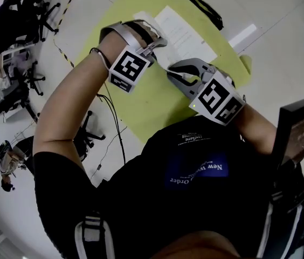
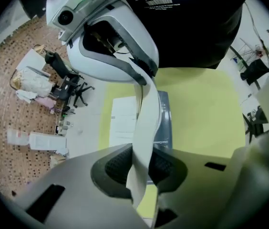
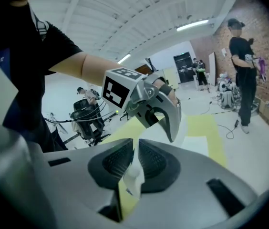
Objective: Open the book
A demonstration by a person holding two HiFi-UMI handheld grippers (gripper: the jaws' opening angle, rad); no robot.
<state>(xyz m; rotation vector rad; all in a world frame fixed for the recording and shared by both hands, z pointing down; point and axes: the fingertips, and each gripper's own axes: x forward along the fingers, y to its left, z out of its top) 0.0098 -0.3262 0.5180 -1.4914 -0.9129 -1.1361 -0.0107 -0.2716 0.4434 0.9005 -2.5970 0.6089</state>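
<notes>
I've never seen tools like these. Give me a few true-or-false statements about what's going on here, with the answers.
1. The left gripper has its fingers closed on a page of the book. True.
2. The right gripper is empty, with its fingers wide apart. False: its fingers are shut on the same page.
3. The book lies on a red mat. False: the mat is yellow-green.
4. A standing person in dark clothes shows in the right gripper view. True.
</notes>
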